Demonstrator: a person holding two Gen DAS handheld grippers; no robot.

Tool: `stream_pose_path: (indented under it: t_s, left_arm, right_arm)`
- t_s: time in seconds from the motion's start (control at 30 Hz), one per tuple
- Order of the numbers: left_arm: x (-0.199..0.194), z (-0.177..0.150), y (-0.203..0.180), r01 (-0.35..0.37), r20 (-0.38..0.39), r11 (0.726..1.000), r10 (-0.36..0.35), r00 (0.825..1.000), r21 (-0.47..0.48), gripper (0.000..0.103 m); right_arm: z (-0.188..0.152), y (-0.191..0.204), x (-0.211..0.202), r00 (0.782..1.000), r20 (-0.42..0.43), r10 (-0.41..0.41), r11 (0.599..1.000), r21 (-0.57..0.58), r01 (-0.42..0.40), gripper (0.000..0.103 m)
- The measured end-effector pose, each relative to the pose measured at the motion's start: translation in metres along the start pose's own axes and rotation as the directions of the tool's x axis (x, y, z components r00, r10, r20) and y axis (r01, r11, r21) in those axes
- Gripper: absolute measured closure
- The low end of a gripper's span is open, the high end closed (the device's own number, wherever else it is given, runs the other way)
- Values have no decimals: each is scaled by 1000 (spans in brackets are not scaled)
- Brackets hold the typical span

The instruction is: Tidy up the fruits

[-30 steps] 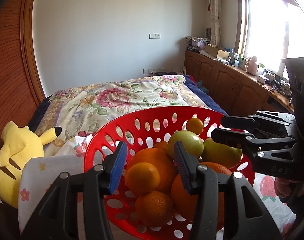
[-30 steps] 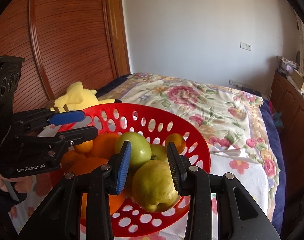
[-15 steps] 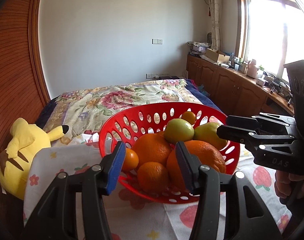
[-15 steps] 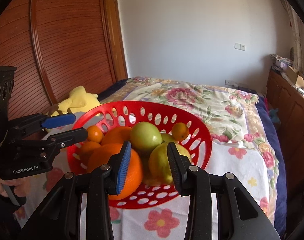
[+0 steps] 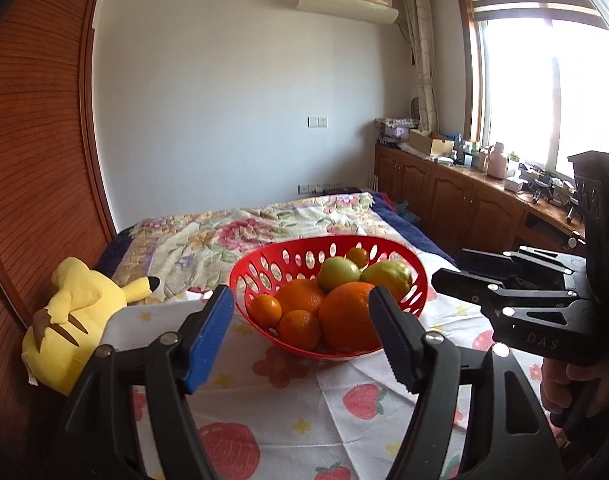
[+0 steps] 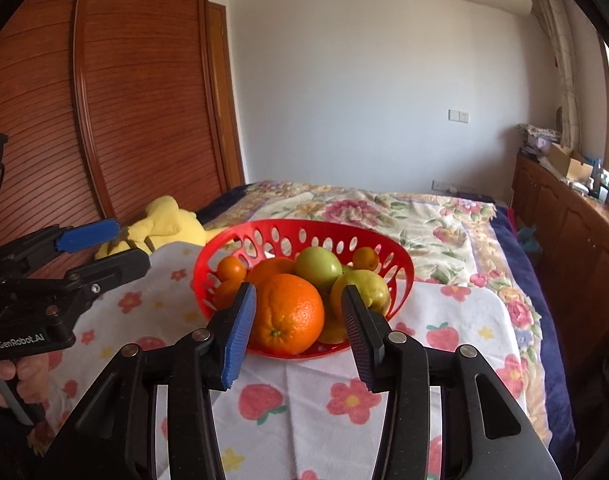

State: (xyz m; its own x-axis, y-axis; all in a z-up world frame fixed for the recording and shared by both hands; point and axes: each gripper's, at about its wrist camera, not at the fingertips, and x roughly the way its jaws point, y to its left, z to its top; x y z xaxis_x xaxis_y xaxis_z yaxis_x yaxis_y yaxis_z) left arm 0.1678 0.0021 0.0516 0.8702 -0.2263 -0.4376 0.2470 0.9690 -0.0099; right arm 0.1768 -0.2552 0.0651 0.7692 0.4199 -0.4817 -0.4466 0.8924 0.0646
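Black left gripper [image 5: 302, 336], right gripper [image 6: 298, 330]: jaws opening, empty, short of red basket [image 5: 264, 258].

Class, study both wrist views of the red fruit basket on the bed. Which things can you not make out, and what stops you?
- Lower fruit in the red basket: both views, hidden by the big orange and the wall.
- Yellow plush toy: right wrist view, partly behind the left gripper.
- Countertop clutter: left wrist view, too small and backlit.

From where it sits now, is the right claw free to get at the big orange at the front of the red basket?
Probably yes. The right claw is opening, nothing between its fingers, and the big orange sits on top at the near side of the basket, uncovered. The left claw stays off to one side.
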Motion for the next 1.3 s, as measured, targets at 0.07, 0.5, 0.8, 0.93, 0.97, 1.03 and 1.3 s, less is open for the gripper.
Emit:
stream_pose_path:
  t_s: [0.07,0.5,0.8,0.93,0.97,1.03,1.3]
  left_arm:
    - [-12,4,0,2,18,1000,-2,1000,3,32]
    - [-64,7,-18,-17,77,999,14,997,30,18]
    - [-90,-3,-22,-63,107,998,63,992,2,5]
    - [-101,-14,-22,-61,102,998,62,993,-16,5]
    - [-104,-16,-23,-59,101,998,61,993,-17,5]
    - [-107,-22,-22,-68,91,997,70,993,-24,5]
    - [-109,-44,-16,-94,48,995,95,994,-35,5]
  right_arm:
    - [1,4,-11,1000,18,-10,1000,5,10,57]
    - [4,24,-79,986,131,-102,995,4,103,37]
    - [-8,31,-109,974,174,-148,989,30,145,15]
    - [-15,34,-118,969,180,-171,985,43,166,11]
    - [-16,34,-120,968,181,-173,985,46,168,11]
    - [-21,35,-122,967,175,-185,983,52,178,10]
    - [-38,41,-124,968,167,-187,982,64,179,10]
